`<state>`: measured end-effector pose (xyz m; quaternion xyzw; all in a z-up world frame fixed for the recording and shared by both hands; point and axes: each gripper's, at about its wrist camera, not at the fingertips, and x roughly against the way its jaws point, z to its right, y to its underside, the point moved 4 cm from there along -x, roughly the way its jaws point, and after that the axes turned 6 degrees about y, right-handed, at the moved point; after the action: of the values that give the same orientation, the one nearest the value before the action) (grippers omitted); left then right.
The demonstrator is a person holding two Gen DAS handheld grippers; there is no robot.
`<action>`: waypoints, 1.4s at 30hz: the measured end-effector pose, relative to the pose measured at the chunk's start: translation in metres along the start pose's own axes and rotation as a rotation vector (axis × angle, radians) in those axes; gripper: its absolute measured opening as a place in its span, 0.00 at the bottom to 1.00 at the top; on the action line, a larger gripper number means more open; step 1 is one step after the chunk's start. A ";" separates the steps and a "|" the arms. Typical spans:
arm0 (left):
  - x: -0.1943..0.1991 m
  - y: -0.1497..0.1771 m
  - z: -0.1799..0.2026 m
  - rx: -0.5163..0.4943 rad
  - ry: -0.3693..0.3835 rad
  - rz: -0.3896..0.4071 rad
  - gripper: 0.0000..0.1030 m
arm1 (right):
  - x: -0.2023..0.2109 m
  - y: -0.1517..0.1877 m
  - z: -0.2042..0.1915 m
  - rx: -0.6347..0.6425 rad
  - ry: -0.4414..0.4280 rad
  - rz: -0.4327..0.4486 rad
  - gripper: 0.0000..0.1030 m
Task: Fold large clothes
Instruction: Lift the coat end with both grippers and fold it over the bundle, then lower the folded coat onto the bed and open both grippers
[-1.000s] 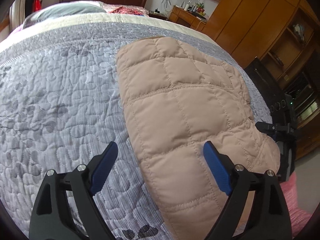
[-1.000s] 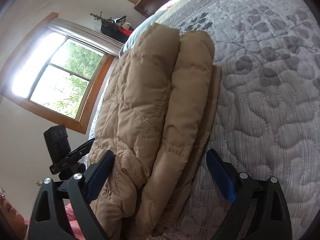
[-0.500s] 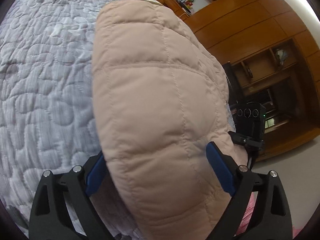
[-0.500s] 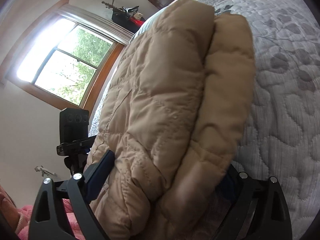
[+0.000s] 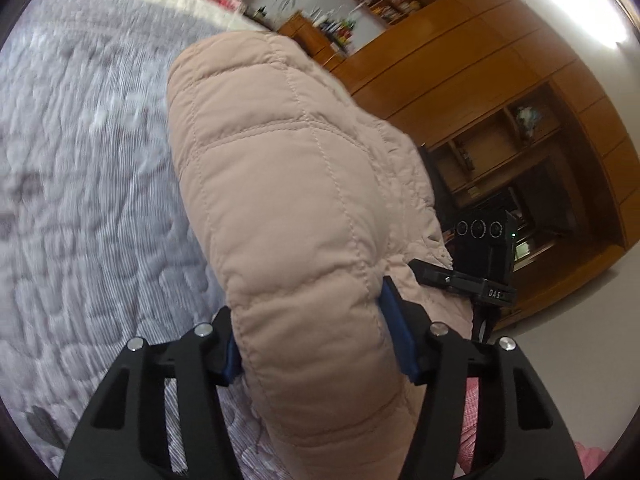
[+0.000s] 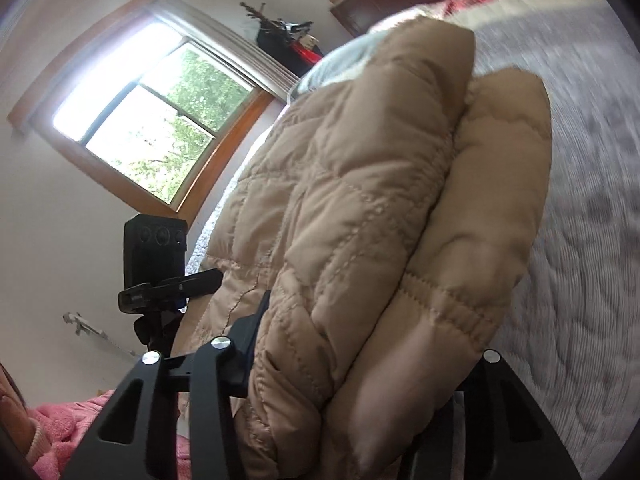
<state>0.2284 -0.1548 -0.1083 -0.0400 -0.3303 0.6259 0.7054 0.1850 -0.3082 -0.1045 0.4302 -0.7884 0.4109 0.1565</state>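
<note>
Left wrist view, left to right: grey quilted bedspread (image 5: pixel 92 200) fills the left side, then the folded beige puffer jacket (image 5: pixel 288 184) up the middle, wooden wardrobe and shelving (image 5: pixel 500 92) on the right. Left gripper (image 5: pixel 316 344) has the near edge of the jacket bundle between its blue pads (image 5: pixel 396 336); jaws closing, padding already bulging over both fingers, so it reads as pinching the jacket. The other gripper (image 5: pixel 476 256) shows at the jacket's right edge. Right wrist view: window (image 6: pixel 152 120) on the left, left gripper's body (image 6: pixel 160 264) below it, jacket (image 6: pixel 380 220) centre in at least two thick stacked layers, bedspread (image 6: pixel 592 220) on the right. Right gripper (image 6: pixel 360 364) straddles the whole stack, jaws closing, layers squashed between the fingers. Jacket is on the bed, near end looks raised by both grips. Handling guess: light, very soft, springy fill, slick shell, so layers likely slide or puff open. Grab deep across all layers at the two near corners, not just the top ply.
</note>
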 end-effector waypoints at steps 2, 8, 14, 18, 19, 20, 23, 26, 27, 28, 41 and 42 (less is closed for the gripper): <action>0.011 -0.009 0.005 -0.022 -0.008 0.029 0.56 | -0.003 -0.015 -0.017 0.047 0.013 0.013 0.45; 0.054 -0.055 0.004 -0.092 -0.082 0.164 0.56 | -0.031 -0.079 -0.067 0.160 0.018 0.049 0.45; 0.079 -0.098 -0.031 -0.083 -0.163 0.233 0.57 | -0.099 -0.137 -0.088 0.203 0.023 0.022 0.45; 0.093 -0.115 -0.077 -0.031 -0.193 0.245 0.57 | -0.145 -0.160 -0.082 0.191 0.029 -0.010 0.44; 0.093 -0.118 -0.086 -0.016 -0.198 0.245 0.57 | -0.154 -0.165 -0.079 0.186 0.030 -0.017 0.44; 0.093 -0.121 -0.093 -0.007 -0.203 0.244 0.57 | -0.164 -0.169 -0.074 0.180 0.033 -0.028 0.44; 0.088 -0.126 -0.115 0.024 -0.209 0.236 0.57 | -0.184 -0.174 -0.059 0.158 0.032 -0.056 0.44; 0.082 -0.124 -0.142 0.070 -0.218 0.216 0.60 | -0.194 -0.172 -0.036 0.114 0.028 -0.085 0.45; 0.079 -0.122 -0.150 0.083 -0.222 0.210 0.61 | -0.199 -0.172 -0.032 0.098 0.019 -0.088 0.47; 0.079 -0.121 -0.154 0.088 -0.216 0.208 0.64 | -0.202 -0.169 -0.027 0.076 -0.002 -0.091 0.51; 0.114 -0.094 -0.127 0.090 -0.349 0.244 0.71 | -0.143 -0.132 -0.008 0.065 0.090 -0.068 0.77; 0.120 -0.086 -0.117 0.068 -0.381 0.257 0.71 | -0.137 -0.125 -0.009 0.065 0.095 -0.065 0.77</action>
<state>0.3624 -0.0222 -0.1085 0.0609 -0.4287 0.7176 0.5456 0.3645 -0.2631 -0.1170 0.4405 -0.7520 0.4507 0.1930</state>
